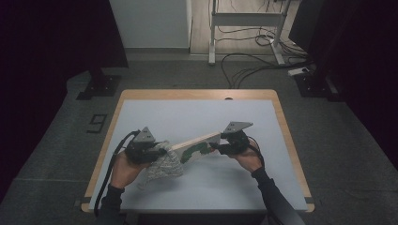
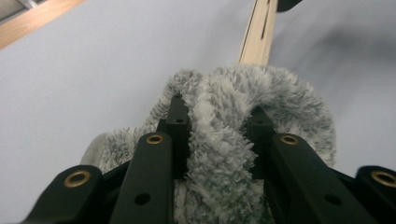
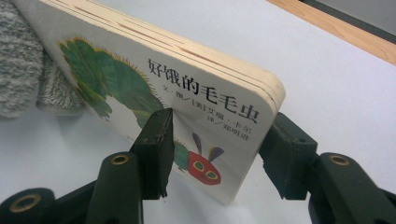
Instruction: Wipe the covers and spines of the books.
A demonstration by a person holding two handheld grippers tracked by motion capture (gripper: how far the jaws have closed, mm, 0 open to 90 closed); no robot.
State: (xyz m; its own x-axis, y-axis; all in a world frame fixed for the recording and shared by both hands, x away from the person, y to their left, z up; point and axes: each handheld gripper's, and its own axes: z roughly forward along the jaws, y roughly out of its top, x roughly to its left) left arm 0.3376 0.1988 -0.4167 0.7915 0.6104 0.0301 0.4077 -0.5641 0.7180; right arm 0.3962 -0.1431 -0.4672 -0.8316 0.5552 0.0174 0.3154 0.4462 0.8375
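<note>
The right gripper [image 1: 220,146] holds a thick board book [image 3: 187,93] by one end; its two jaws press on the front cover and on the back, so the book sits between them, tilted above the table [image 1: 197,112]. The left gripper [image 1: 157,151] is closed on a fluffy grey cloth [image 2: 219,154], which is bunched between its jaws. The cloth touches the other end of the book, near the painted green caterpillar [image 3: 107,84].
</note>
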